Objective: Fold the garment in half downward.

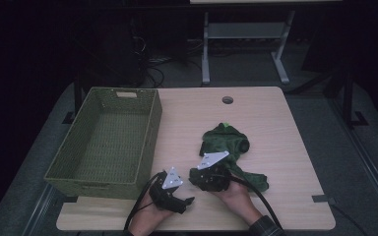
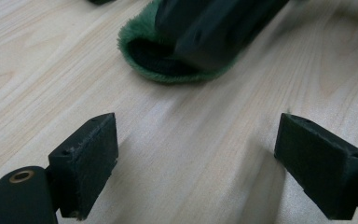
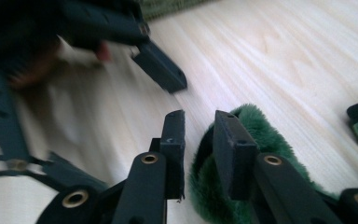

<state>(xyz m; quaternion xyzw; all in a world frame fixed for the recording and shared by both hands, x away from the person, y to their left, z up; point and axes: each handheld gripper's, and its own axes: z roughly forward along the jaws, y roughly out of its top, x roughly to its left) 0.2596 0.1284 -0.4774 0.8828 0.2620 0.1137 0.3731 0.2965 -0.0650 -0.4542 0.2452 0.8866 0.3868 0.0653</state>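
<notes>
A dark green fleece garment [image 1: 226, 140] lies crumpled right of the table's middle. My right gripper [image 1: 204, 178] sits at its near left end. In the right gripper view its jaws [image 3: 198, 116] stand close together with the fuzzy edge of the fleece [image 3: 261, 135] caught between them, low over the wood. My left gripper [image 1: 184, 196] rests just to the left, near the front edge. Its jaws [image 2: 196, 140] are wide apart over bare wood and point at the green cuff [image 2: 168, 74] under the right gripper's black body.
A green woven basket [image 1: 145, 162] with nothing in it takes up the table's left side, close to my left hand. The light wooden table [image 1: 275, 123] has a cable hole [image 1: 227, 100] at the back. Bare wood lies right of the garment.
</notes>
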